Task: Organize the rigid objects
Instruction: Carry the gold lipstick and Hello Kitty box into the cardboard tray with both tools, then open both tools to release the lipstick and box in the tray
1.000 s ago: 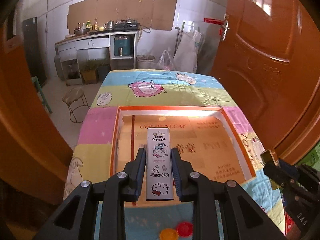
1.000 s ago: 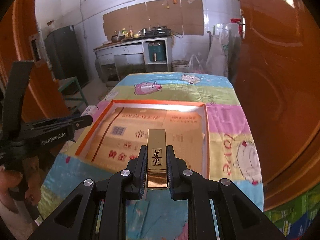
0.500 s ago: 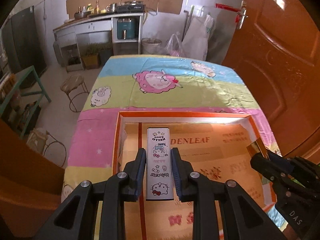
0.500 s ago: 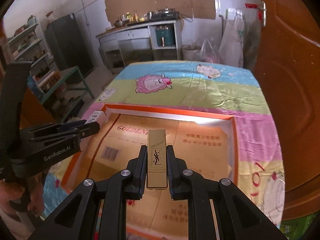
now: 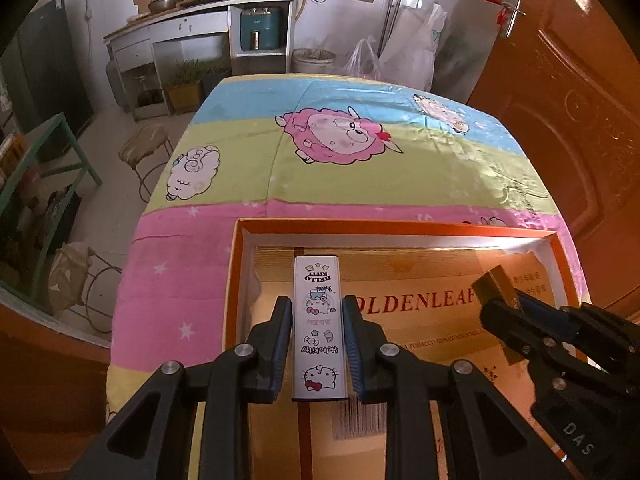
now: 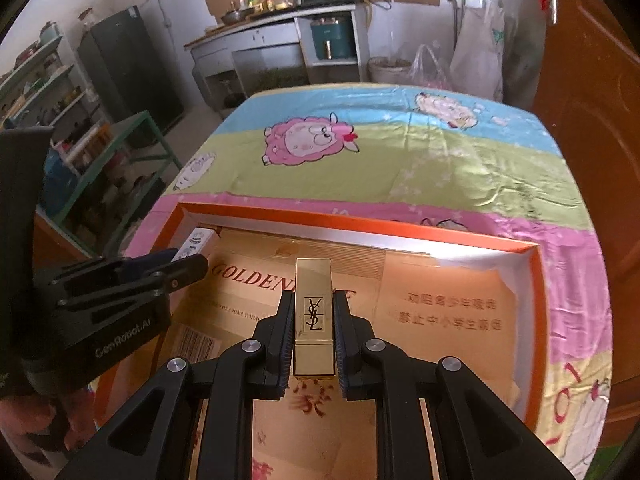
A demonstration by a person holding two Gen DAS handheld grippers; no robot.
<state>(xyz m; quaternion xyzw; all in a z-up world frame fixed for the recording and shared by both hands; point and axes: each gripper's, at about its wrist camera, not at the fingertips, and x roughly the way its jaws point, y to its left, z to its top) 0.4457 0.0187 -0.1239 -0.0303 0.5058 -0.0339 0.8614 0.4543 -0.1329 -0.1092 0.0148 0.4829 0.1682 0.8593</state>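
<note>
My left gripper [image 5: 316, 304] is shut on a white Hello Kitty box [image 5: 318, 328], held over the near left part of an orange-rimmed shallow tray [image 5: 392, 226] lined with gold cardboard. My right gripper [image 6: 313, 300] is shut on a gold YSL lipstick case [image 6: 313, 312], held over the middle of the same tray [image 6: 360, 232]. The right gripper also shows in the left wrist view [image 5: 500, 300] with the gold case [image 5: 494, 286]. The left gripper shows in the right wrist view [image 6: 188, 260] with the white box [image 6: 196, 240].
The tray lies on a table with a colourful cartoon sheep cloth [image 5: 340, 140]. A brown wooden door [image 5: 568, 80] stands to the right. A stool [image 5: 146, 146] and green frame [image 5: 48, 152] stand left of the table. A kitchen counter [image 5: 200, 20] is at the back.
Both grippers have moved forward over the tray with their objects still held. The tray's far rim is now closer in both views.
</note>
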